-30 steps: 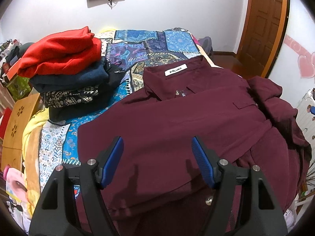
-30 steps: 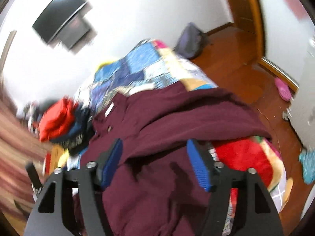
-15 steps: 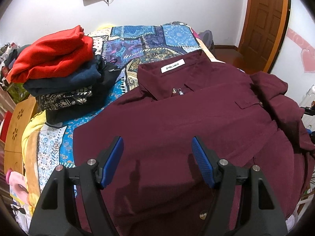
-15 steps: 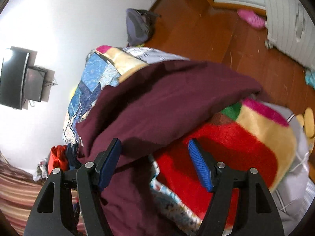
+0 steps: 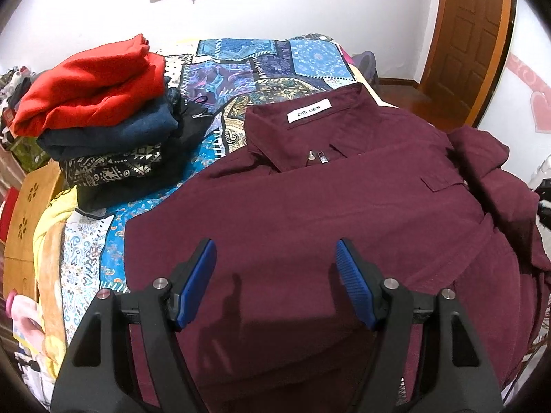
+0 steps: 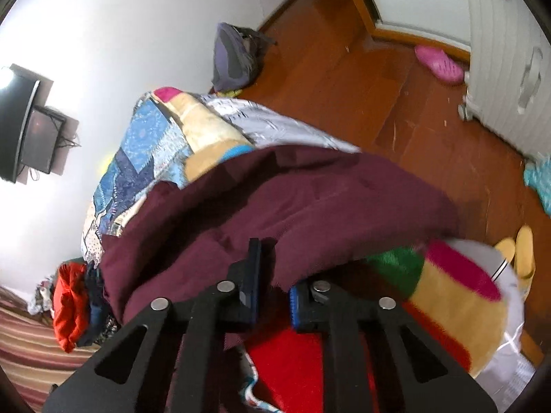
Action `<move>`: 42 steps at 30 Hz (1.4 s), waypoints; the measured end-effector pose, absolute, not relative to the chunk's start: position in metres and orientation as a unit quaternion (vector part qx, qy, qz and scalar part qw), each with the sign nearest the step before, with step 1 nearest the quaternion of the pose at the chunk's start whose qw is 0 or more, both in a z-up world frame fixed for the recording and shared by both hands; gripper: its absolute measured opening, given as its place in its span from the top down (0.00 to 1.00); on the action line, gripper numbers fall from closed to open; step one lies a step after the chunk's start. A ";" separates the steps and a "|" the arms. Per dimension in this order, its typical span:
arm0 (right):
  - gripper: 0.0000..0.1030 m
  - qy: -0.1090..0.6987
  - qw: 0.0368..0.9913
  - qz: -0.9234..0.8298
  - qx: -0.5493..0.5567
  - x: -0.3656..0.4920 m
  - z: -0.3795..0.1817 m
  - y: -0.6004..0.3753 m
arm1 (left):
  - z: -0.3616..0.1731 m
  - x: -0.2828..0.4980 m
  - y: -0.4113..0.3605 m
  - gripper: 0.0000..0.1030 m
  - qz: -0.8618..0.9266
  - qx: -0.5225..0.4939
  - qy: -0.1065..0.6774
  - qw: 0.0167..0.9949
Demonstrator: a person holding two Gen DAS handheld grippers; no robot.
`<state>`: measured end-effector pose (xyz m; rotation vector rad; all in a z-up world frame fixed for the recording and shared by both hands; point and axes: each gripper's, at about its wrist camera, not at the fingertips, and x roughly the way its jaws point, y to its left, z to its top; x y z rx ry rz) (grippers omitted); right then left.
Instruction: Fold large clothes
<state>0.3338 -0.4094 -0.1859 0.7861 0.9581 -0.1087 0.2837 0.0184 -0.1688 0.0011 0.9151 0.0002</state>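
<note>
The maroon shirt [image 5: 310,213] lies spread front-up on the bed [image 5: 275,55], collar at twelve o'clock, unfolded so far. The right gripper [image 6: 272,289] has just been closing its fingers onto the sleeve's edge at three o'clock; the left gripper [image 5: 275,282] hovers wide apart, holding nothing. All folds seem left to do.

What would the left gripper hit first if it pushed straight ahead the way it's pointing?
Most likely the maroon shirt spread on the bed: the open left gripper points down at its front panel, nothing between. Depth is unclear.

Maroon shirt [image 5: 310,213] on blue patchwork quilt [image 5: 275,65]; red top [image 5: 93,79] tops stack.
</note>
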 end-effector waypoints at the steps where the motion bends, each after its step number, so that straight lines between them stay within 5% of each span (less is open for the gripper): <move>1: 0.92 0.440 0.821 -0.044 0.362 0.334 -0.177 -0.407 | -0.168 0.283 0.020 0.32 0.001 0.000 0.440 0.898; 14: 0.94 0.331 0.907 0.188 0.179 0.307 -0.007 -0.240 | -0.146 0.255 0.060 0.32 0.010 -0.041 0.399 0.916; 19: 0.94 0.378 0.879 0.272 0.103 0.314 -0.028 -0.142 | -0.140 0.233 0.091 0.31 0.037 -0.051 0.386 0.920; 29: 0.87 0.536 0.796 0.272 -0.070 0.319 -0.168 -0.037 | -0.148 0.202 0.141 0.31 0.092 -0.080 0.394 0.911; 33: 0.71 0.541 0.782 0.298 -0.083 0.310 -0.164 -0.044 | -0.152 0.205 0.139 0.31 0.098 -0.072 0.402 0.907; 39: 0.68 0.507 0.809 0.295 -0.045 0.295 -0.133 -0.079 | -0.142 0.219 0.110 0.31 0.072 -0.052 0.396 0.914; 42: 0.49 0.478 0.837 0.264 -0.026 0.293 -0.115 -0.110 | -0.132 0.230 0.087 0.31 0.051 -0.030 0.386 0.921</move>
